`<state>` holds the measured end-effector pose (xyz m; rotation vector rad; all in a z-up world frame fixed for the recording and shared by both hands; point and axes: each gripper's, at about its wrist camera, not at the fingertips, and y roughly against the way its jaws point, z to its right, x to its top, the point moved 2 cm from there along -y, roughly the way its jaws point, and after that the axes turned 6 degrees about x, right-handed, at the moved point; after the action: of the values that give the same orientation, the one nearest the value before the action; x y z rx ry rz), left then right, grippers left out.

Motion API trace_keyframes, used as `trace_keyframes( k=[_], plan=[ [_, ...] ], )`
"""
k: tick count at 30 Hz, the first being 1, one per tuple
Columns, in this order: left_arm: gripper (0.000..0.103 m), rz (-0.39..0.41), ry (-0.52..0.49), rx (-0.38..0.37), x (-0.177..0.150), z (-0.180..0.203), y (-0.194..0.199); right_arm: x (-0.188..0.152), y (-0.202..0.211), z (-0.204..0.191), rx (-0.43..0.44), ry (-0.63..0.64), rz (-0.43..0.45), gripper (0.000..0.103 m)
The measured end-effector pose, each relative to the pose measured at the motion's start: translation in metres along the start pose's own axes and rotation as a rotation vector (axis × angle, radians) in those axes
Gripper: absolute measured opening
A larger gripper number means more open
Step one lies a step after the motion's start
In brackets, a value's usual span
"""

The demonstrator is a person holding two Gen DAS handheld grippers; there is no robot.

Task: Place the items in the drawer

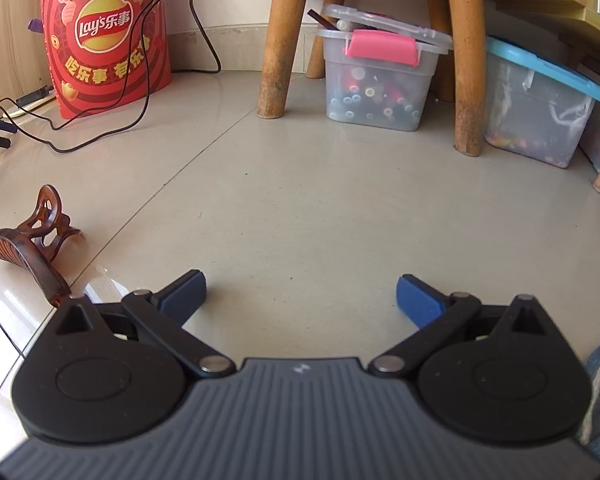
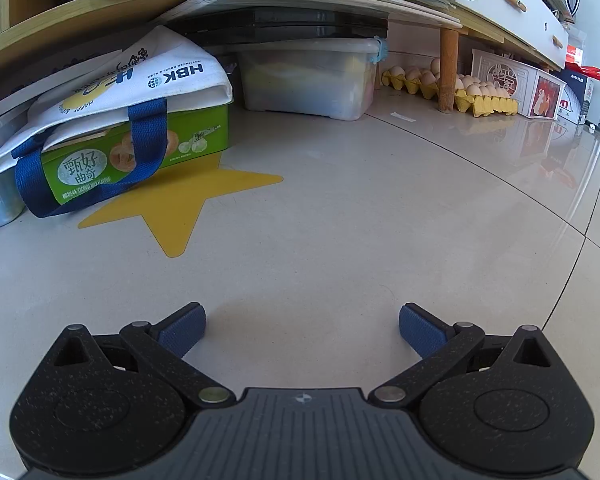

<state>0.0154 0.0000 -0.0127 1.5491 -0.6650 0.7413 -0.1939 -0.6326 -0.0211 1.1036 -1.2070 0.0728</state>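
Pale glossy floor tiles (image 1: 300, 200) fill both views, and I'm low down, near floor level. My task item in sight is one brown hair claw clip (image 1: 30, 246), lying on the tile just off the front-left of my left gripper (image 1: 301, 294), not touching it. That gripper sits spread wide with nothing between its blue pads (image 1: 184, 294). Beyond it I count three wooden stool legs (image 1: 278, 40) in clear view, two clear storage boxes, one with a pink latch (image 1: 380, 76) and one with a blue lid (image 1: 540, 100), plus one red Lay's bag (image 1: 108, 36) against the wall with black cables (image 1: 140, 92) trailing past it.

Over on my right gripper (image 2: 302, 330), fingers are likewise spread and holding nothing, above bare tile. Ahead I see one yellow star sticker (image 2: 180, 204) on the floor, one green biscuit tin (image 2: 140, 156) under a white tote bag (image 2: 132, 80), one translucent bin (image 2: 308, 76), and yellow egg trays (image 2: 484, 100) along the wall. I can't see a drawer front clearly from here.
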Motion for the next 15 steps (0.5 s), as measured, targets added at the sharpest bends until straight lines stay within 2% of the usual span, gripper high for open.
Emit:
trace_keyframes(
  k=[15],
  plan=[
    [0.103,0.0,0.001,-0.001,-0.0003,0.0002,-0.0002,-0.0024,-0.0013,0.0005,0.0,0.0,0.0,0.103]
  ],
)
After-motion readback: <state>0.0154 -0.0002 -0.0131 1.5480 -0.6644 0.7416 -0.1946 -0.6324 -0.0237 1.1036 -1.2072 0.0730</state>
